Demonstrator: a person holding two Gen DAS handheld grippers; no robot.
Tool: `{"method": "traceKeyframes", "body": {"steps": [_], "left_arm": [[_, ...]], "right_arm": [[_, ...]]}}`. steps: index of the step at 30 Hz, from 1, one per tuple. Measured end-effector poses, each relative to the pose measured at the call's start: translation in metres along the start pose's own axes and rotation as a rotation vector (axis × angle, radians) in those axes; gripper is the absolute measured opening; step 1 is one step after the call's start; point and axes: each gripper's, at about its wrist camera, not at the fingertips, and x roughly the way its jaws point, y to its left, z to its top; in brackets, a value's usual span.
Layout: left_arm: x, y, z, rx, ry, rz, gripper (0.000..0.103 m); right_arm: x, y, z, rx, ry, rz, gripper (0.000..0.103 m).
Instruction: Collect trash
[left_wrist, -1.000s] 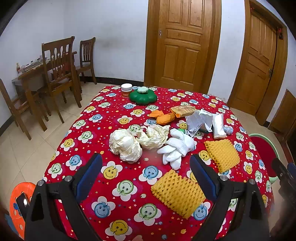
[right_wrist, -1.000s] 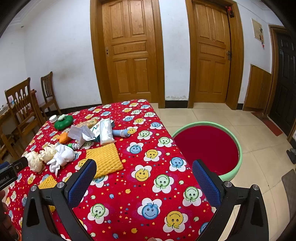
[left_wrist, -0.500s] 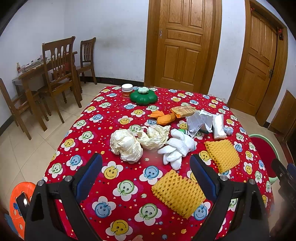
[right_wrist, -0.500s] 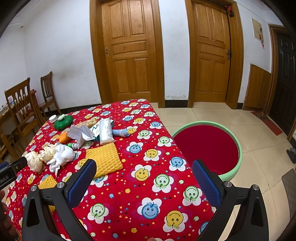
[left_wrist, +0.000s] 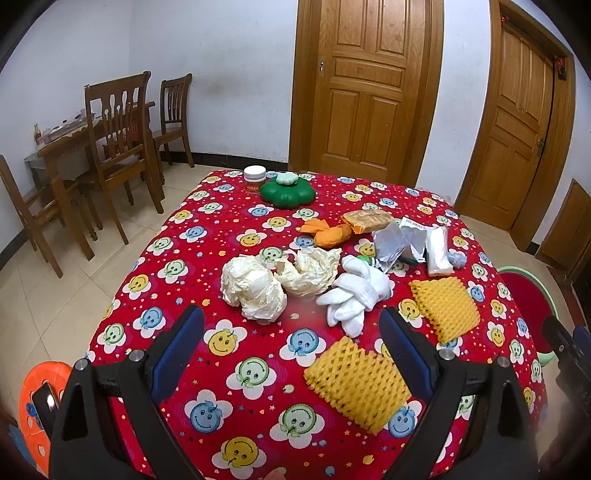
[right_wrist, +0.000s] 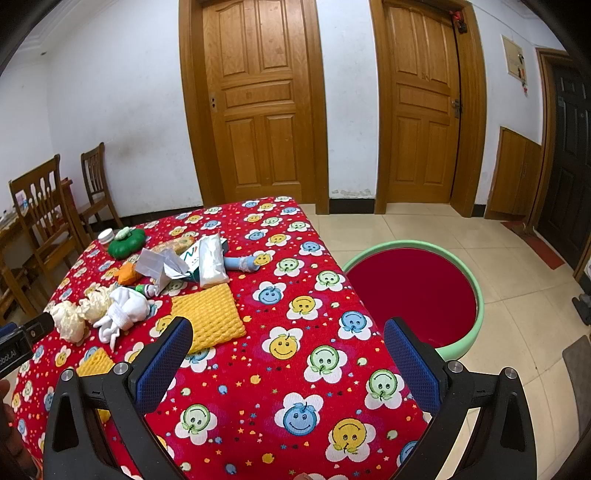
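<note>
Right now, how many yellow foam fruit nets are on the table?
2. One yellow foam net lies nearest the left gripper; the second yellow net lies right of the white gloves. None looks hidden.

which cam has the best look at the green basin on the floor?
Right wrist: the green basin sits on the floor beside the table, its rim and red inside almost fully in view. Left wrist catches only a sliver past the table's right edge.
</note>
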Motion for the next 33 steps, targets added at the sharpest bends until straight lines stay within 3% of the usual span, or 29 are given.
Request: {"method": "traceKeyframes", "body": {"steps": [12,21,27,33], "left_arm": [[0.001,0.007,0.002,-0.001,0.000,0.009,0.095],[0.007,0.033,0.013,-0.016,0.003,0.059,0.095],[0.025,0.059,0.020,-0.053,0.035,0.088,0.095],[0.052,0.073,0.021,-0.074,0.083,0.068,0.094]], "right_arm": [[0.001,0.001,-0.003,0.002,0.008,0.002,0.103],[0.008,0.003,0.007,0.023,0.000,0.087,0.103],[0.023,0.013,0.012,0.013,0.034,0.129,0.103],[0.045,0.029,0.012,-0.051,0.089,0.123,0.103]]}}
